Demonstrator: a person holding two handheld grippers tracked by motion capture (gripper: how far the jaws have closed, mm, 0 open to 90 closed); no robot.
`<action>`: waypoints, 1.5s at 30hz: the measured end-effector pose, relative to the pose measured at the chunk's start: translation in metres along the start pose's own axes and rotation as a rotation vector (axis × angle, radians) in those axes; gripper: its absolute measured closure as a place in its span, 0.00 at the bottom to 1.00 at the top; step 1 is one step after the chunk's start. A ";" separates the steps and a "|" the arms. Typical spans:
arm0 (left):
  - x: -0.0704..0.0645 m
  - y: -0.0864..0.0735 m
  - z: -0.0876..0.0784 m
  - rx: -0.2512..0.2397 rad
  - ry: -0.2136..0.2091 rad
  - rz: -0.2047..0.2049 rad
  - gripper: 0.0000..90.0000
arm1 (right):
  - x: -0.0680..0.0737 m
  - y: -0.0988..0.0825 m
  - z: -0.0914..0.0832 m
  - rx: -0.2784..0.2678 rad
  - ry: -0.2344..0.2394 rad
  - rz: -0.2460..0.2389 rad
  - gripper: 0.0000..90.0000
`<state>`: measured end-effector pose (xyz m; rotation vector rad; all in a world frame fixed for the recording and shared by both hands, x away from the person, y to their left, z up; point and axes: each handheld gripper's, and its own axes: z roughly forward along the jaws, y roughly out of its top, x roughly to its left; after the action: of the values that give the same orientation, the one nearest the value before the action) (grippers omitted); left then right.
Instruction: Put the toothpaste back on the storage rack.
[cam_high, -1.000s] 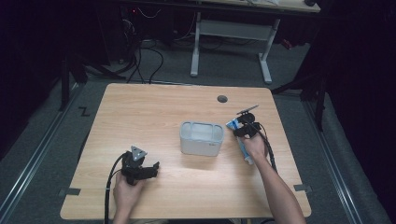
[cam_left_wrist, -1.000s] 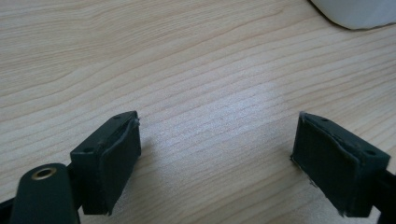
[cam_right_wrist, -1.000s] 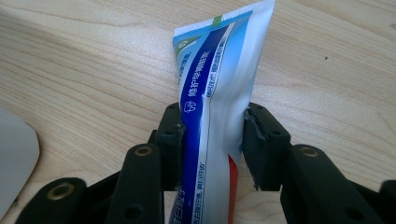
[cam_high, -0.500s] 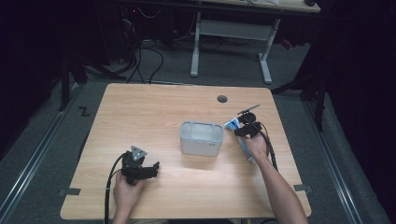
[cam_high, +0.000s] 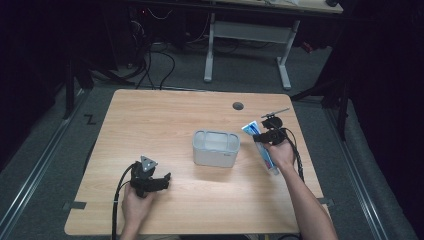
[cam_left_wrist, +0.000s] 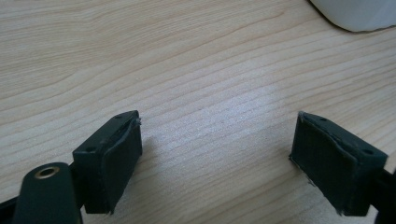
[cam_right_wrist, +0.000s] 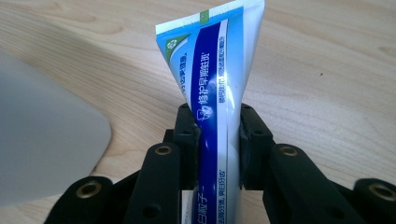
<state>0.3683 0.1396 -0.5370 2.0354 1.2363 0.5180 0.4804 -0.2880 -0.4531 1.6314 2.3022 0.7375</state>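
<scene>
Lifted since the earlier frame, the toothpaste tube (cam_high: 263, 148) hung clamped mid-length in the right gripper (cam_high: 268, 134) — long axis along its jaws. Leftward, the left gripper (cam_high: 150, 180) gaped empty; the grey bin (cam_high: 215, 148) sat left of the tube — nearer the right hand.

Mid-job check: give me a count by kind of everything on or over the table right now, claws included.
Toothpaste tube, blue and white, clamped in the right claw: 1
Grey open-top bin, mid-table: 1
Claws, the left claw open over bare wood: 2
Total: 4
</scene>
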 end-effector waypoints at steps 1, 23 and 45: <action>0.000 0.000 0.000 0.000 0.001 0.000 0.19 | -0.001 0.000 -0.005 -0.009 0.012 -0.001 0.81; 0.000 0.000 -0.001 -0.003 0.004 -0.003 0.20 | 0.008 0.002 -0.026 -0.073 0.051 -0.046 0.81; 0.000 0.000 -0.001 -0.003 0.004 -0.004 0.20 | 0.015 0.001 -0.046 -0.142 0.119 -0.057 0.81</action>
<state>0.3677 0.1402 -0.5369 2.0299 1.2402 0.5221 0.4554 -0.2859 -0.4122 1.4920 2.3061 0.9847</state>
